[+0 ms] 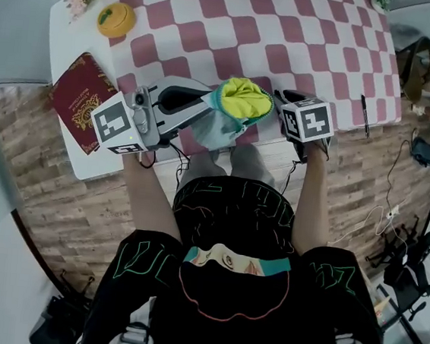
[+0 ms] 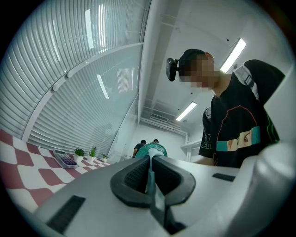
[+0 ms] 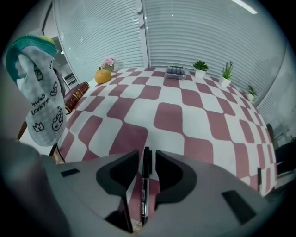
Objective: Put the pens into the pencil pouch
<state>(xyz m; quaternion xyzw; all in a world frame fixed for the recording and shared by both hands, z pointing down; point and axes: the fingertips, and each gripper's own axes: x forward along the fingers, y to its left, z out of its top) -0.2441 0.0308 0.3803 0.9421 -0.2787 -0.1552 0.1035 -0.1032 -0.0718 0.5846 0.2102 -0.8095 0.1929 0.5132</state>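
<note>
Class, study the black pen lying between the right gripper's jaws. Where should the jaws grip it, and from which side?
Grip the black pen mid-barrel, probably coming from above. It lies flat on the checked tablecloth, its length running along the gap of the right gripper, so the jaws meet its slim long sides squarely.

Checkered table (image 1: 215,22), wood floor (image 1: 40,202), window blinds (image 3: 208,28)

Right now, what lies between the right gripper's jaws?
A black pen on the checkered tablecloth; the right gripper stands open around it. The right gripper view shows this.
</note>
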